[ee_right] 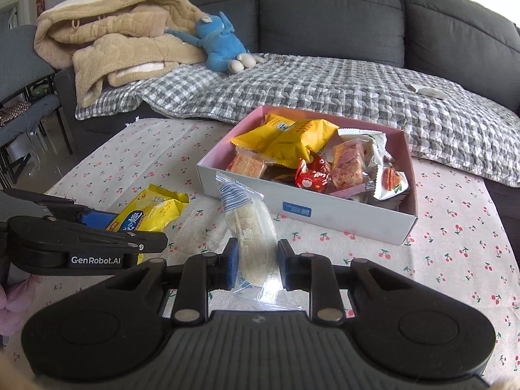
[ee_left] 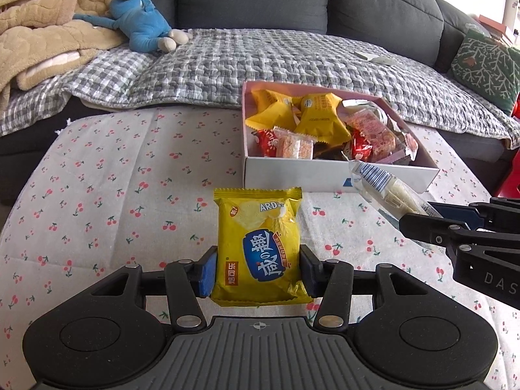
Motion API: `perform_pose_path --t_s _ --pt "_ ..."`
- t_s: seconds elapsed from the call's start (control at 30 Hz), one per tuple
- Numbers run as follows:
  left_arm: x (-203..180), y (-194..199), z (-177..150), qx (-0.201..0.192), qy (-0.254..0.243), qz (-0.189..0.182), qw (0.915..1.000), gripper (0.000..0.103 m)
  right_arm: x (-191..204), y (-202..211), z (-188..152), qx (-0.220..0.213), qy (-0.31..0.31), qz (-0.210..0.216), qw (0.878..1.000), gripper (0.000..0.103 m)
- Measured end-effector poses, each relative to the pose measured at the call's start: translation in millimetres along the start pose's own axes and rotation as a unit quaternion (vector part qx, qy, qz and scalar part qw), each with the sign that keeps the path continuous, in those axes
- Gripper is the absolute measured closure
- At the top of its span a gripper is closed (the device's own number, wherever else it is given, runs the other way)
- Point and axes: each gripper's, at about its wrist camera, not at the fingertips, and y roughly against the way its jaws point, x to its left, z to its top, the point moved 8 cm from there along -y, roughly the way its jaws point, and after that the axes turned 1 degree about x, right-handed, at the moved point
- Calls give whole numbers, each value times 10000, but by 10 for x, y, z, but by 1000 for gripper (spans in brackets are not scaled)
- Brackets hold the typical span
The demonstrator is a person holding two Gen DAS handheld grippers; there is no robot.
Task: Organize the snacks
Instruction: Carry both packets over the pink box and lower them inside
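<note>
My left gripper (ee_left: 258, 271) is shut on a yellow cracker packet (ee_left: 258, 243), held above the cherry-print tablecloth; the packet also shows in the right wrist view (ee_right: 152, 211). My right gripper (ee_right: 256, 265) is shut on a clear-wrapped white rice cracker (ee_right: 248, 227), which also shows in the left wrist view (ee_left: 386, 190) just in front of the box. The white box with a pink inside (ee_left: 292, 172) holds several yellow, red and orange snack packets. It also shows in the right wrist view (ee_right: 325, 209), ahead and right of my right gripper.
The table wears a cherry-print cloth (ee_left: 113, 195). Behind it is a grey sofa with a checked blanket (ee_left: 260, 65), a beige quilt (ee_right: 113, 48), a blue plush toy (ee_left: 139, 22) and a green cushion (ee_left: 484, 65). A chair (ee_right: 22, 74) stands at the left.
</note>
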Motion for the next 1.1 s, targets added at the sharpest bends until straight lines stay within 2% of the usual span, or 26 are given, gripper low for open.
perform_pose_path --t_s 0.2,0.4,0.57,0.7,0.87,1.1 --pt "-75 15 188 -193 -20 -53 9998 55 -208 40 156 -235 -414 -10 9989 81" --pt "-85 6 513 -468 -113 -3 9988 55 -348 -5 344 -447 -851 48 9954 81" --pt "-55 -126 768 -577 -192 22 9981 55 -511 -100 414 -503 -1175 -164 9917 81" --pt "-84 -353 961 -555 -197 -13 9983 55 -621 -213 486 -450 -1354 -312 9893 81" --pt "-185 -679 1172 -424 -119 -181 9989 55 -738 -355 656 -455 -1564 -292 9862 81" --pt "-278 -1105 1325 -200 -171 -223 9994 54 -968 -769 814 -104 -1785 -506 9826 80"
